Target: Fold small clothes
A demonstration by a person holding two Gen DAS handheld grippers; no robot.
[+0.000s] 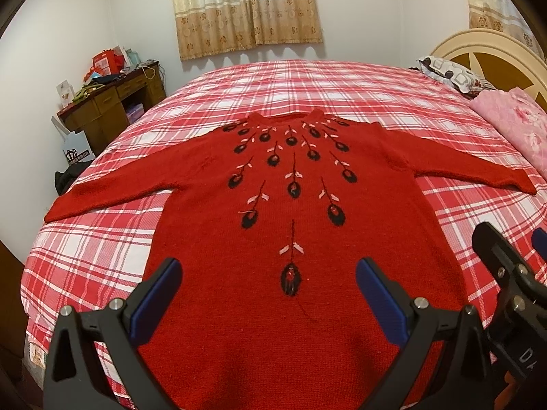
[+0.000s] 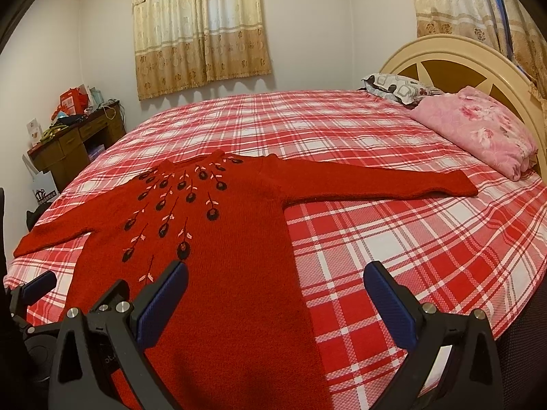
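i see no bin or basket near the work; the only holders are the bags and boxes [image 1: 109,61] heaped on the brown wooden counter [image 1: 112,102] against the far wall at the left, and i cannot tell what is inside them. a white paper bag [image 1: 77,150] stands on the floor in front of it.

the bed [image 2: 393,246] wears a red and white plaid sheet. at its head, by the cream headboard [image 2: 454,54], lie a grey patterned pillow [image 2: 396,87] and a folded pink floral quilt [image 2: 478,130], the quilt near the right cuff but apart from it. beige curtains [image 1: 246,7] hang behind. nothing lies on the garment itself.

the red sweater [image 1: 294,225] lies flat and face up on the bed, black and pink flower stitching spreading down from the collar. its long axis runs away from me: hem at the near edge of the bed, neck toward the far wall. both sleeves are spread out sideways, each angled slightly back toward me.

my left gripper [image 1: 268,292] hovers over the lower middle of the sweater, jaws spread wide and holding nothing. my right gripper [image 2: 275,295] hangs above the sweater's right side edge, one blue pad [image 2: 164,302] over the knit and the other over the plaid sheet, jaws likewise wide apart and empty. each gripper shows at the edge of the other's view.
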